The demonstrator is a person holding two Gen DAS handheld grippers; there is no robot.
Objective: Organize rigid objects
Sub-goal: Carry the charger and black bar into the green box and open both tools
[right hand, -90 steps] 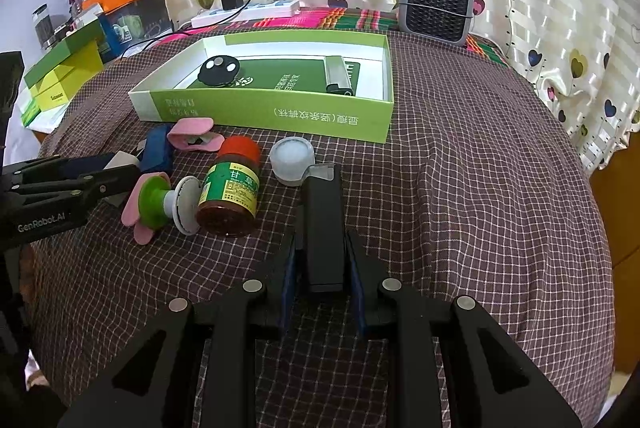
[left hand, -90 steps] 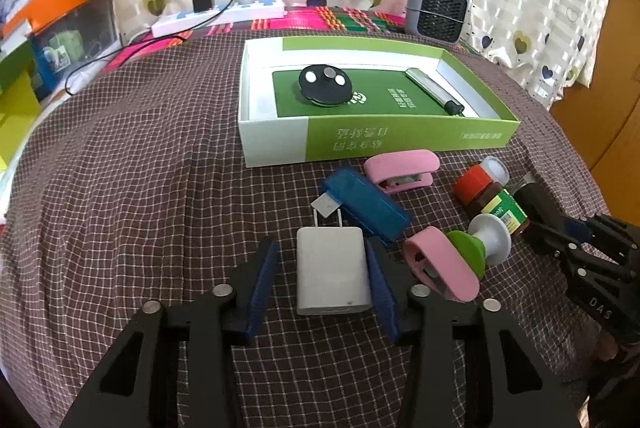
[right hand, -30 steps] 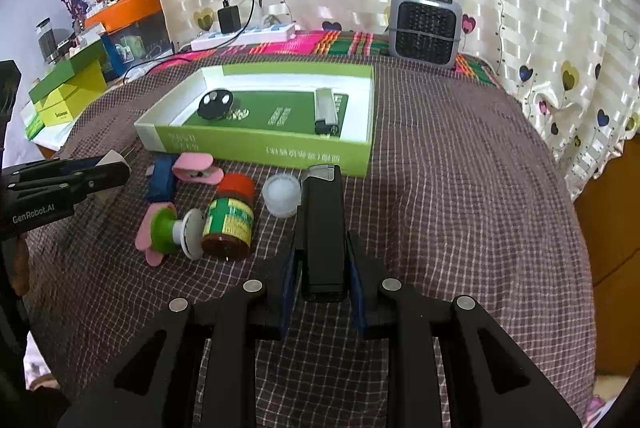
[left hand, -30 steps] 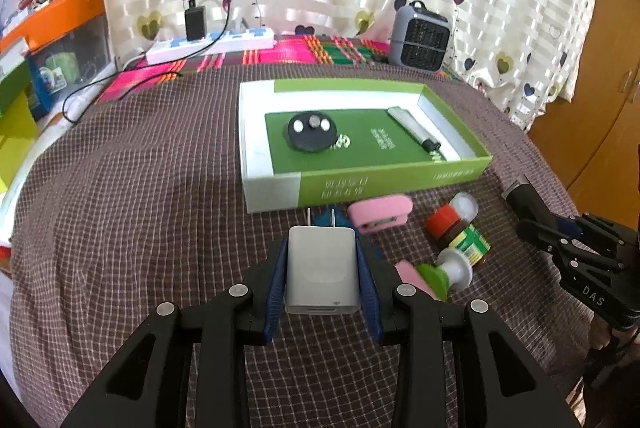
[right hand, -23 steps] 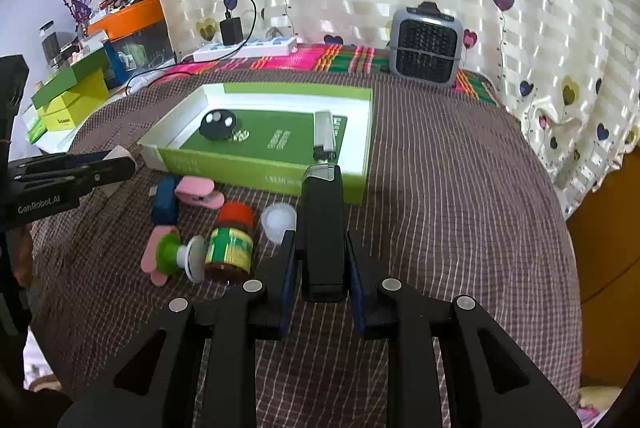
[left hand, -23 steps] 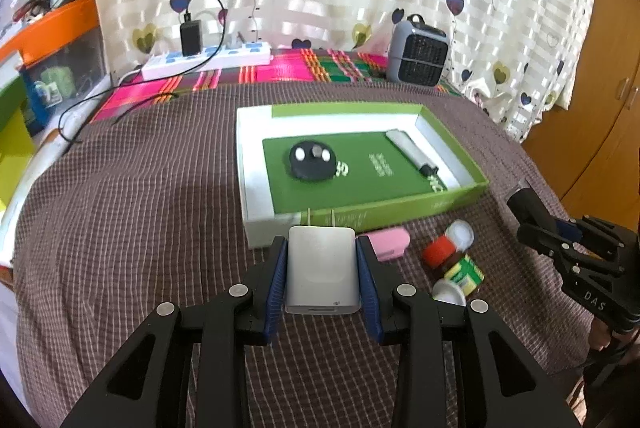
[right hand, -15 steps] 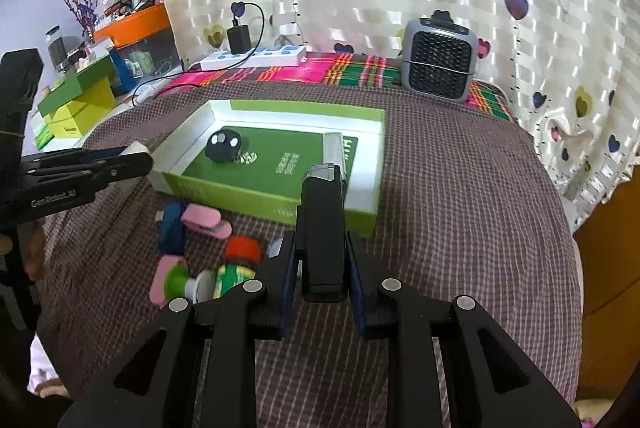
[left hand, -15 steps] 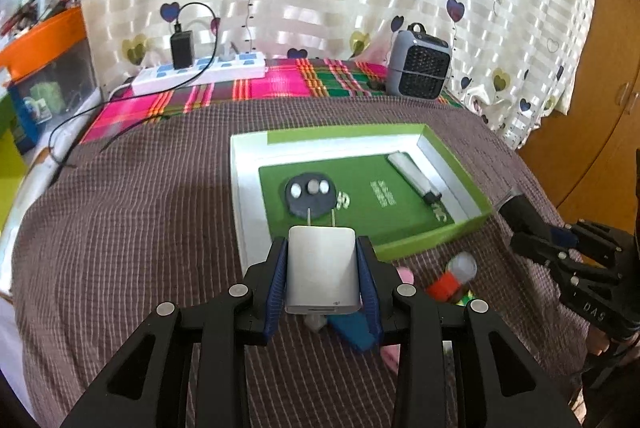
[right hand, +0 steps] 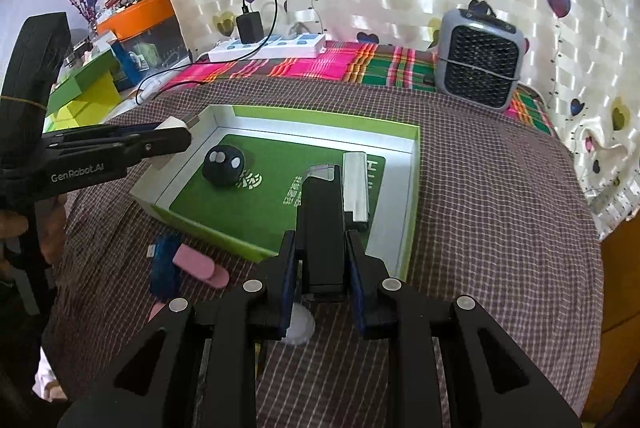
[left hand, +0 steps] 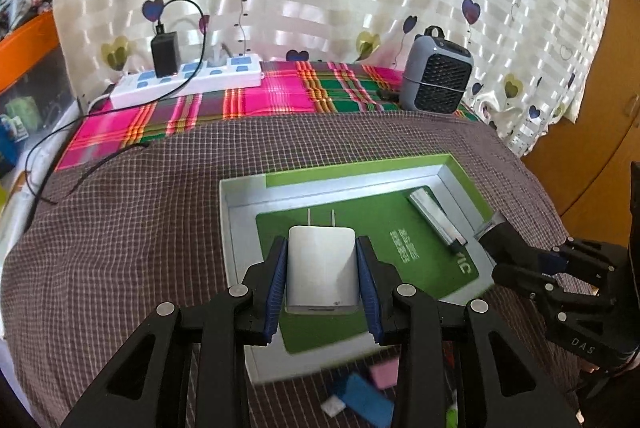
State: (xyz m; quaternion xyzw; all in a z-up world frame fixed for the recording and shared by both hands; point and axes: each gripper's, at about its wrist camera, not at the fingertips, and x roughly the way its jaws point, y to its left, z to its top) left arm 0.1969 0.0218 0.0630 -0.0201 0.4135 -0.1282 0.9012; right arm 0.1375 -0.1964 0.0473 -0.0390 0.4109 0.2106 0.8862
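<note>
My left gripper (left hand: 322,272) is shut on a white wall charger (left hand: 321,274) and holds it above the left part of the green-and-white box (left hand: 240,228). My right gripper (right hand: 322,260) is shut on a black lighter (right hand: 322,228) and holds it over the box's near wall (right hand: 256,248). In the box lie a silver lighter (right hand: 355,183) and a black round object (right hand: 224,165); the left wrist view shows the silver lighter (left hand: 436,222), with the round object hidden by the charger.
On the checked cloth in front of the box lie a pink stapler (right hand: 200,266), a blue block (right hand: 164,268) and a white cap (right hand: 298,326). A grey fan heater (right hand: 478,65) and a white power strip (right hand: 268,47) stand at the back.
Both grippers rose and moved forward with their objects. The charger now hangs over the box interior and the black lighter over the box's near wall.
</note>
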